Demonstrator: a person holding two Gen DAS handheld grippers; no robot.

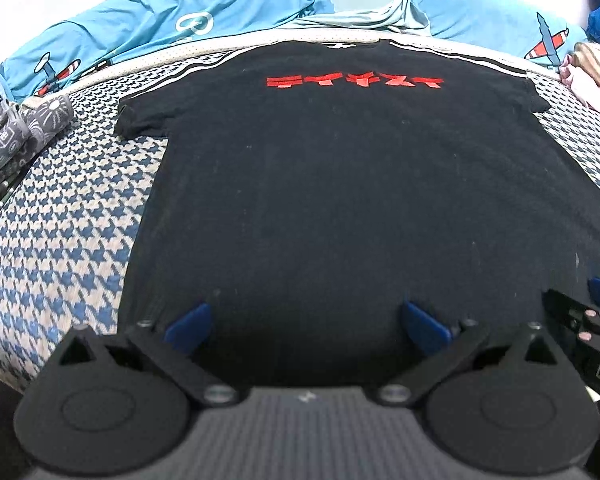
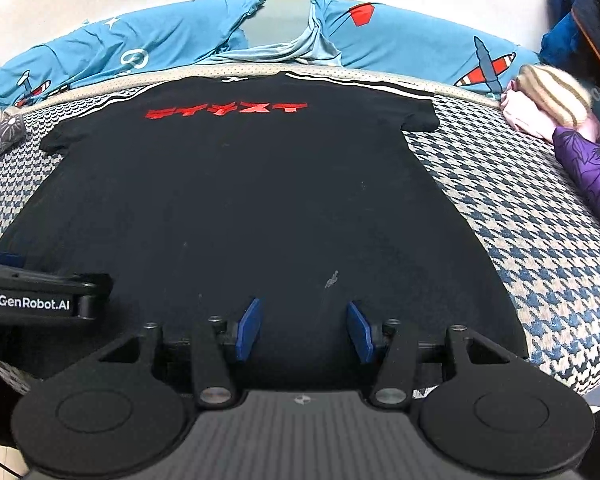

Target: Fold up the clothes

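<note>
The left gripper's (image 1: 307,322) blue fingers (image 1: 190,322) stand spread wide over the near hem of the black T-shirt (image 1: 340,184), nothing between them; whether their tips touch the cloth cannot be told. The right gripper's (image 2: 305,330) fingers (image 2: 249,330) are parted too, more narrowly, also empty above the hem. The shirt lies flat and smooth on the houndstooth bed cover (image 1: 60,240), front up, collar at the far side, sleeves spread, red lettering (image 1: 354,81) across the chest and white stripes along the shoulders. Both grippers point steeply down at the hem, side by side. Blue airplane-print bedding (image 2: 420,40) lies bunched beyond the collar.
</note>
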